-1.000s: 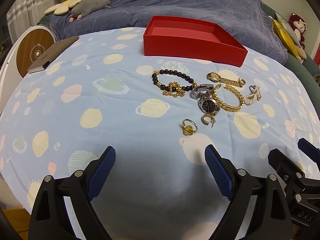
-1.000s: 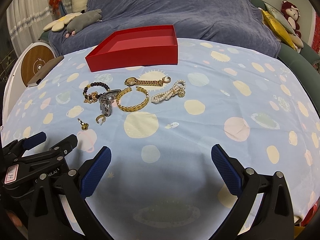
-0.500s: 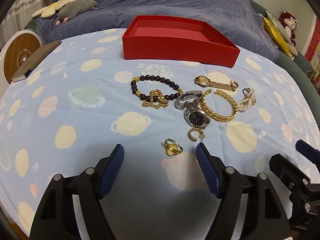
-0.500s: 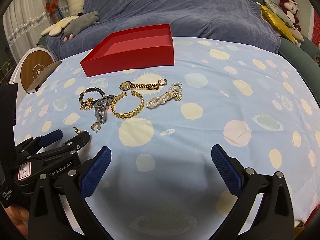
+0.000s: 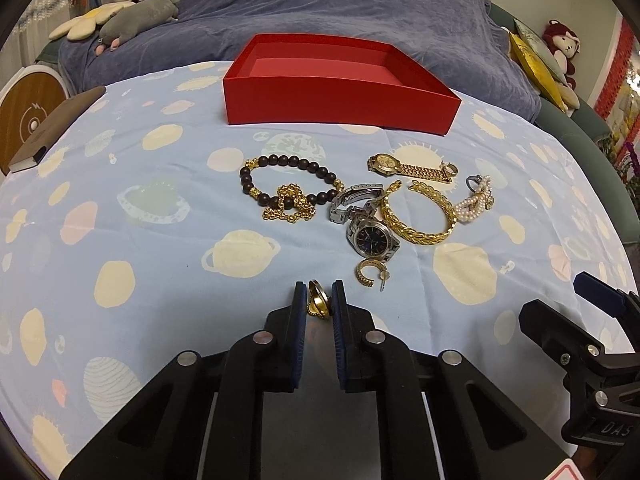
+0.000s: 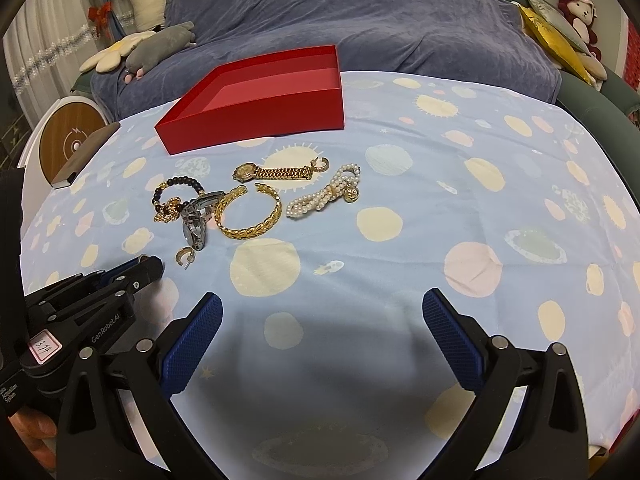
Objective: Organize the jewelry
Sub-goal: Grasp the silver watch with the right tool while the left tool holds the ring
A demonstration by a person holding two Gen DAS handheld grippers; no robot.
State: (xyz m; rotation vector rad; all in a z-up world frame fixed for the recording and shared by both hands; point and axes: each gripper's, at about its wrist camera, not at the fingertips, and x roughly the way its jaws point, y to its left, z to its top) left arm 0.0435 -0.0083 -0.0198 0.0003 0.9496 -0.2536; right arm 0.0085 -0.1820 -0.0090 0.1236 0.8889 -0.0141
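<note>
The left gripper has just been closing and now pinches a gold ring near the table's front edge. Further right, the other jewelry lies mid-table before the red box at the far edge. The right gripper hangs wide apart, empty.

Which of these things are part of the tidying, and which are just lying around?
Part of the job: gold ring clamped in left gripper, red box, gold bangle, pearl bracelet, both watches.

Just lying about: plush toys, notebook.
</note>
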